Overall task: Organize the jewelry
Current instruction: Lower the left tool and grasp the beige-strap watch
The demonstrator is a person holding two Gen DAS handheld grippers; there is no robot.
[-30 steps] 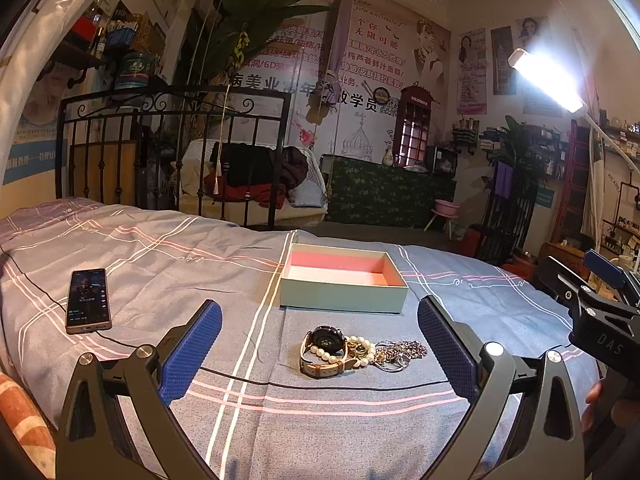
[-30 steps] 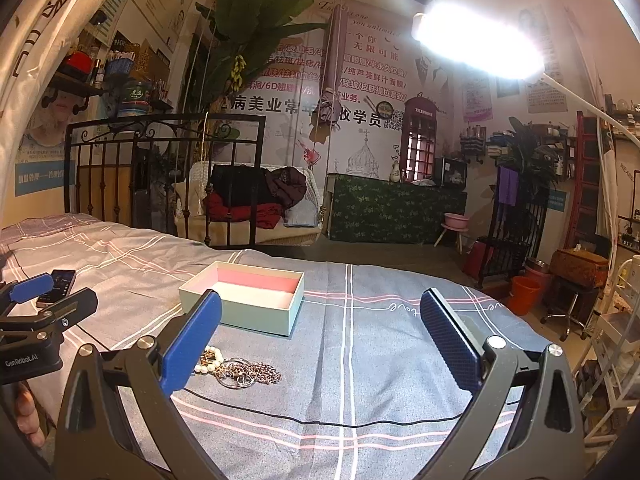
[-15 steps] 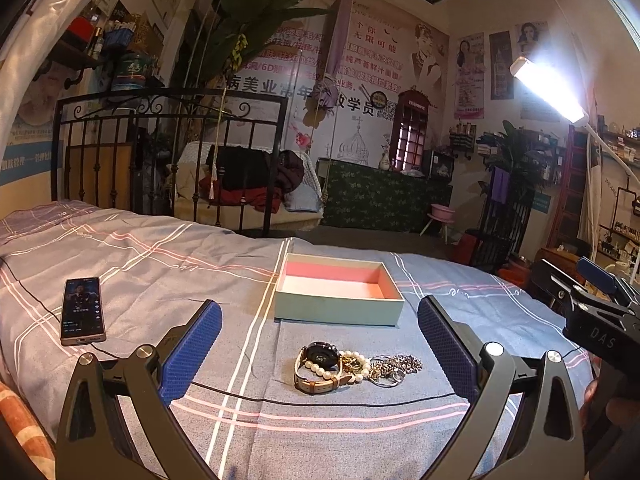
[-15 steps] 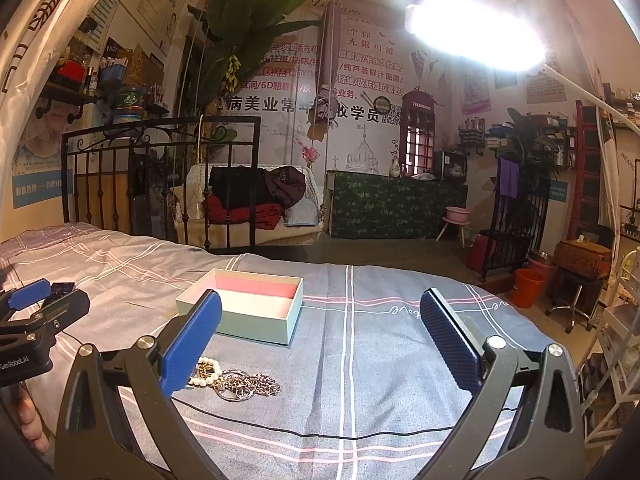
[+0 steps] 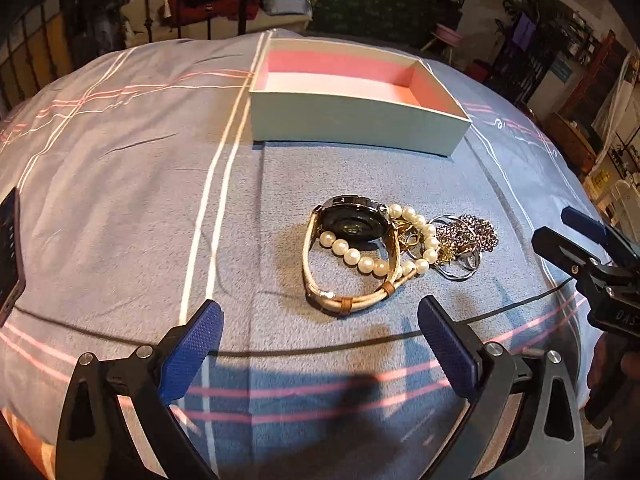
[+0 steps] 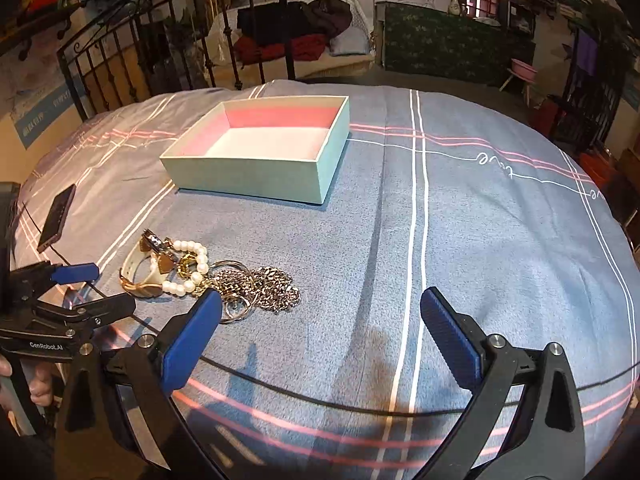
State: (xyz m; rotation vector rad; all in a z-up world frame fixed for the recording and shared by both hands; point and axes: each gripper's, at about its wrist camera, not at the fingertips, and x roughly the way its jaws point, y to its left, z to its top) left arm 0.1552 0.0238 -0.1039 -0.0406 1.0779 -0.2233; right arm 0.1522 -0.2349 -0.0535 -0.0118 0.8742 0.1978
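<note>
A small pile of jewelry lies on the bed: a watch [image 5: 354, 224] with a beige strap, a pearl bracelet [image 5: 352, 256] draped over it, and a tangle of silver chains [image 5: 466, 238] with rings. Behind it stands an open mint box [image 5: 356, 116] with a pink inside, nothing in it. My left gripper [image 5: 320, 346] hovers open just in front of the watch. My right gripper [image 6: 320, 334] is open too, right of the chains [image 6: 264, 286], its left fingertip beside them. The watch [image 6: 148, 258], the pearls [image 6: 192, 268] and the box [image 6: 256, 178] show in the right wrist view as well.
A grey-blue bedspread [image 5: 120, 184] with white and pink stripes covers the bed. A phone [image 6: 56, 218] lies at the left, its black cable [image 5: 280, 350] crossing the bed's front. A black iron bed frame [image 6: 132, 60] stands behind. A hand [image 6: 24, 384] holds the left gripper.
Both grippers have tilted downward and moved closer to the bed; the jewelry and box now fill the middle of both views. Both stayed open.
</note>
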